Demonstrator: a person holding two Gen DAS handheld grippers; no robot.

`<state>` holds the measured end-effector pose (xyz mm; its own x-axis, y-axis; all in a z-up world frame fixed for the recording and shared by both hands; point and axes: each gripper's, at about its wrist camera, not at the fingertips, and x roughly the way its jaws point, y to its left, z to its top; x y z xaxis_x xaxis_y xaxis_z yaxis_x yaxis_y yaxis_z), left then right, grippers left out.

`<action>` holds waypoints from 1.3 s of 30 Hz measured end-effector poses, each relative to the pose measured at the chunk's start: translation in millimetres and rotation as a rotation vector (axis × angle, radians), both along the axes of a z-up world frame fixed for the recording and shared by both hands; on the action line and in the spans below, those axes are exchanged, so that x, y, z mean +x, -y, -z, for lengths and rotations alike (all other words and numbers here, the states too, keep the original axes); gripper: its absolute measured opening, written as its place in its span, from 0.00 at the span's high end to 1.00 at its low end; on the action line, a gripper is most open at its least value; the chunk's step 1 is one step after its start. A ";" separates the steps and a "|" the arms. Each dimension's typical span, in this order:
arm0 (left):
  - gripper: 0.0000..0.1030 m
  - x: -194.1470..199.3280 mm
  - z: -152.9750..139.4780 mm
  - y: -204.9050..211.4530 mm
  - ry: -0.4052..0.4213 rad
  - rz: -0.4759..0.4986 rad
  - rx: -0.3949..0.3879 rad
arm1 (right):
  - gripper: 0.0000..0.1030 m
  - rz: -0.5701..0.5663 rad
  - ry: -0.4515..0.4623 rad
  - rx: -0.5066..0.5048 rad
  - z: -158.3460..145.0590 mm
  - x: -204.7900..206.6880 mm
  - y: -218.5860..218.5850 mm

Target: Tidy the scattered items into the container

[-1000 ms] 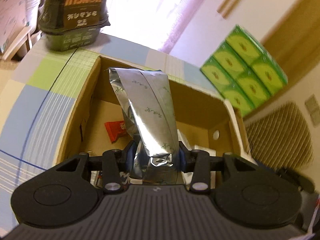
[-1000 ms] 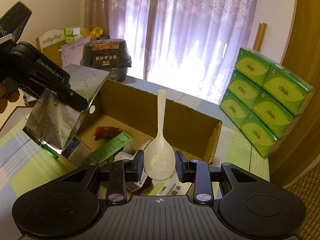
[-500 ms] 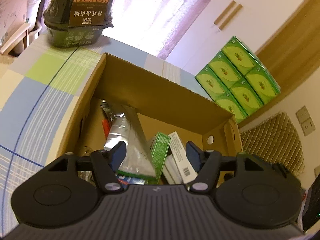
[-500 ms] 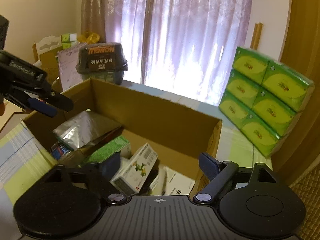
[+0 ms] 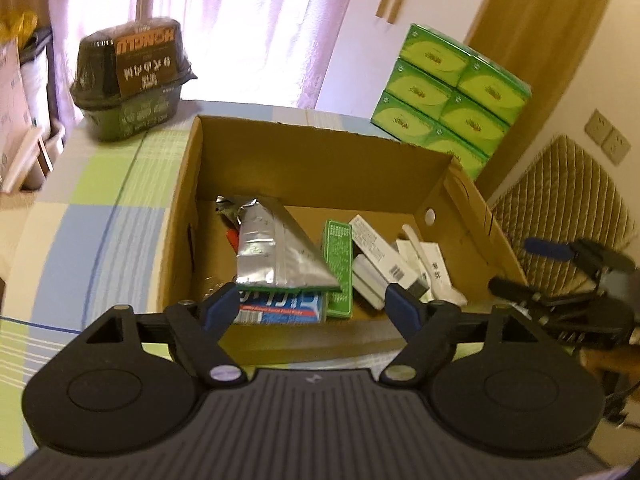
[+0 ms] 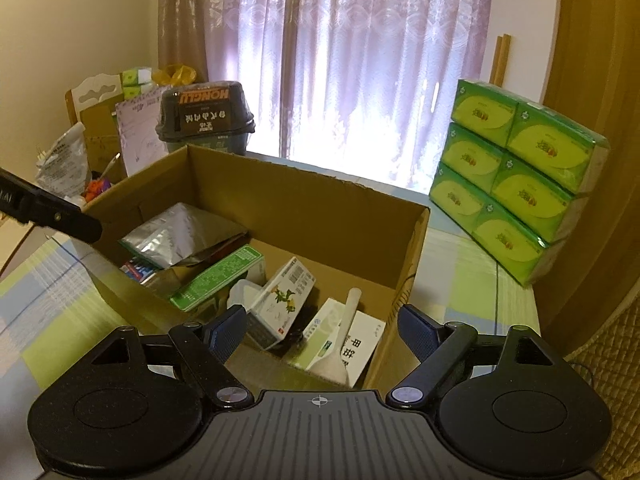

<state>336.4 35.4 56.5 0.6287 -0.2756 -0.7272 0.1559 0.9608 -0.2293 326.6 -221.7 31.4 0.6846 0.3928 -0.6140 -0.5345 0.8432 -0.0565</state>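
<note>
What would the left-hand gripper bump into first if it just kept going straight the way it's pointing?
Most likely the silver foil pouch lying in the cardboard box. The left gripper is open, aimed down into the box, and the pouch's near edge sits between its fingers. Depth is hard to judge; the box's near wall could come first.

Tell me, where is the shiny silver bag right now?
The silver bag lies inside the cardboard box, at its left end in the left wrist view, resting on a blue packet beside a green box.

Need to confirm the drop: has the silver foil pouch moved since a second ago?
Yes. The silver foil pouch went down from between the left gripper's jaws into the cardboard box, now lying on its contents; those jaws are open.
</note>
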 end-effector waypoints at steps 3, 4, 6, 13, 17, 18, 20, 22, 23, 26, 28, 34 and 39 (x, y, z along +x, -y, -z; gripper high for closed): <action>0.16 -16.5 -3.5 2.1 0.031 0.007 0.044 | 0.15 0.003 0.000 0.001 -4.8 -14.8 0.8; 0.13 -22.1 -4.7 2.6 0.042 0.005 0.059 | 0.15 0.007 -0.004 0.003 -6.3 -19.7 0.9; 0.03 -35.2 -7.5 4.4 0.070 -0.003 0.089 | 0.15 0.020 -0.014 0.004 -9.5 -28.8 1.1; 0.01 -76.5 -14.6 4.3 0.061 -0.060 0.158 | 0.15 0.079 -0.065 -0.005 -25.6 -66.4 0.4; 0.01 -105.5 -24.4 7.0 0.077 -0.080 0.135 | 0.15 0.113 -0.081 0.002 -35.0 -92.9 -2.1; 0.01 -111.9 -27.0 8.7 0.078 -0.083 0.140 | 0.15 0.124 -0.088 0.007 -36.9 -98.5 -2.5; 0.01 -124.0 -33.4 14.0 0.076 -0.089 0.159 | 0.14 0.160 -0.103 0.026 -41.2 -110.8 -1.7; 0.01 -135.6 -40.4 19.7 0.090 -0.085 0.177 | 0.03 0.184 -0.106 0.038 -45.6 -122.3 -1.4; 0.01 -141.6 -43.9 23.0 0.093 -0.089 0.192 | 0.00 0.194 -0.097 0.039 -48.2 -129.9 -1.5; 0.01 -158.1 -51.5 31.0 0.098 -0.090 0.225 | 0.00 0.207 -0.092 0.049 -57.0 -150.1 -0.7; 0.01 -169.3 -55.3 34.0 0.099 -0.093 0.221 | 0.00 0.231 -0.091 0.081 -62.4 -166.5 2.8; 0.01 -203.9 -57.6 40.6 0.109 -0.124 0.201 | 0.00 0.238 -0.096 0.100 -68.8 -199.8 4.5; 0.01 -226.2 -56.7 42.4 0.109 -0.152 0.193 | 0.00 0.257 -0.110 0.133 -71.2 -218.5 6.9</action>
<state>110.2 -7.0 113.2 0.7294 -0.0350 -0.6832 0.0206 0.9994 -0.0293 108.0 -228.6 102.6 0.7045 0.2970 -0.6445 -0.2992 0.9479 0.1097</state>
